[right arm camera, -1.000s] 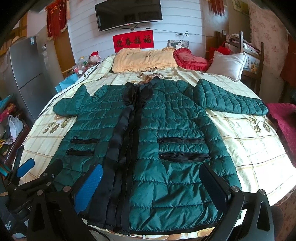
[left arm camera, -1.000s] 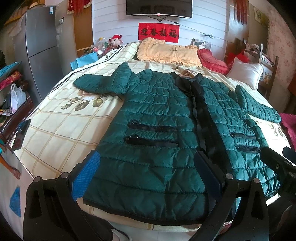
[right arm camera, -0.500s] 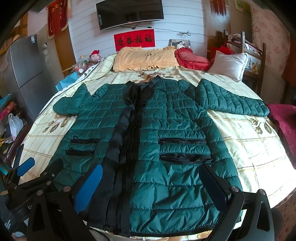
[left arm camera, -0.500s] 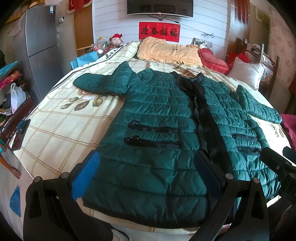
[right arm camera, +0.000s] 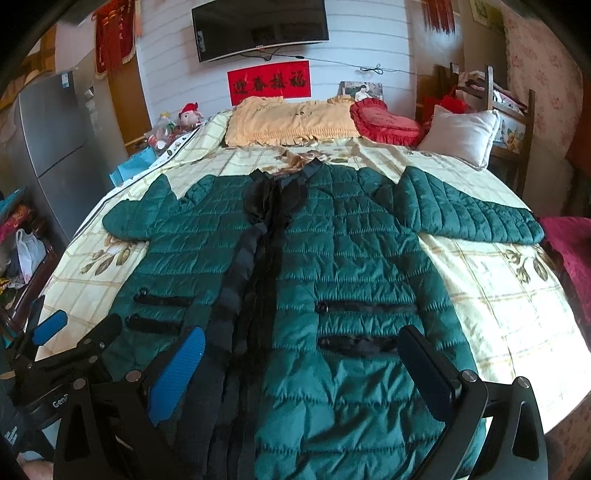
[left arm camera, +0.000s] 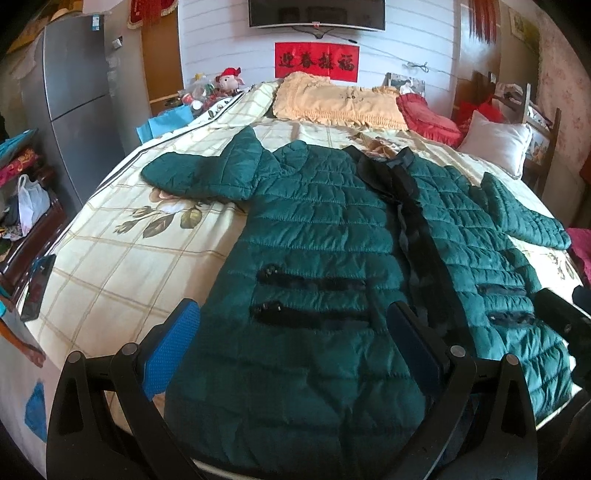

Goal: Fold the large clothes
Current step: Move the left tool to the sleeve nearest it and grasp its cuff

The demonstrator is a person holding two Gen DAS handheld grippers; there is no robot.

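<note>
Barely shifted since a second ago: both views nudged slightly forward over the hem, nothing lifted.

Jaws wide on the left gripper (left arm camera: 291, 354), holding nothing, poised above the lower left panel of the green quilted coat (left arm camera: 332, 258). Wide too on the right gripper (right arm camera: 306, 373), likewise unloaded, hovering over the lower right panel beside the black placket (right arm camera: 255, 280). Probably lined up this way so each side can take its own half of the hem or reach for a sleeve (a guess, not a certainty).

Coat spread front-up and flat, collar toward the headboard, left sleeve (left arm camera: 199, 177) and right sleeve (right arm camera: 472, 218) thrown out sideways, no fold made yet. Hem right at the near edge, within easy reach.

Underneath, a bed (left arm camera: 110, 258) with a pale checked, flower-printed sheet. Beyond: yellow fringed pillow (right arm camera: 291, 122), red cushion (right arm camera: 384, 122), white pillow (right arm camera: 458, 133), red banner (right arm camera: 269, 85) under a wall television (right arm camera: 258, 29), grey fridge (left arm camera: 77, 92) at left.
</note>
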